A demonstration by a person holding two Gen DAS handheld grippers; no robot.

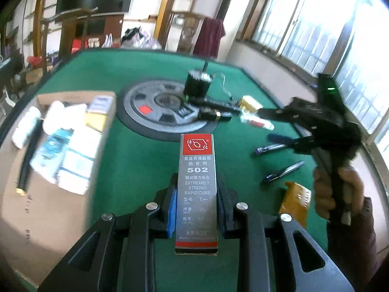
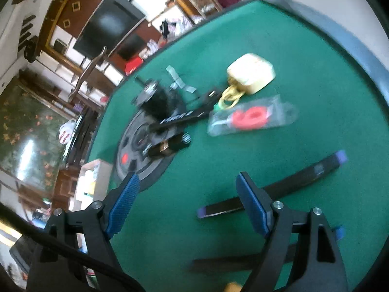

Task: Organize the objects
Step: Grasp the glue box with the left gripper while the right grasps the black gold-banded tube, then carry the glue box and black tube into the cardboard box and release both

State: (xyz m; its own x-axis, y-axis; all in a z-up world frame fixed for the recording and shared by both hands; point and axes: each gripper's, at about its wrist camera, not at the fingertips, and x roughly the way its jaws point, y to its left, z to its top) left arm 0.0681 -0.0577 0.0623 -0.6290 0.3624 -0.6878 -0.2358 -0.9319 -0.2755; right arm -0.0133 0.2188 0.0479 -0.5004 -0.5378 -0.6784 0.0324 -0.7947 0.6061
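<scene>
My left gripper (image 1: 197, 182) is shut on a tall silver "502" glue box (image 1: 197, 189) with a red top panel, held upright above the green table (image 1: 136, 160). To its left stands an open cardboard box (image 1: 48, 206) holding white bottles and several small packets. A hand holds my right gripper (image 1: 267, 124) at the right; it is open and empty. In the right wrist view this right gripper (image 2: 187, 180) hovers with blue pads (image 2: 252, 209) spread over a dark pen (image 2: 274, 189); a second pen (image 2: 231, 262) lies nearer.
A grey round disc (image 1: 145, 112) sits mid-table with a black motor (image 1: 197, 82) and dark parts on it. Nearby lie a cream case with a yellow cord (image 2: 251, 73), a clear bag with a red piece (image 2: 250, 116), and an amber packet (image 1: 295, 200).
</scene>
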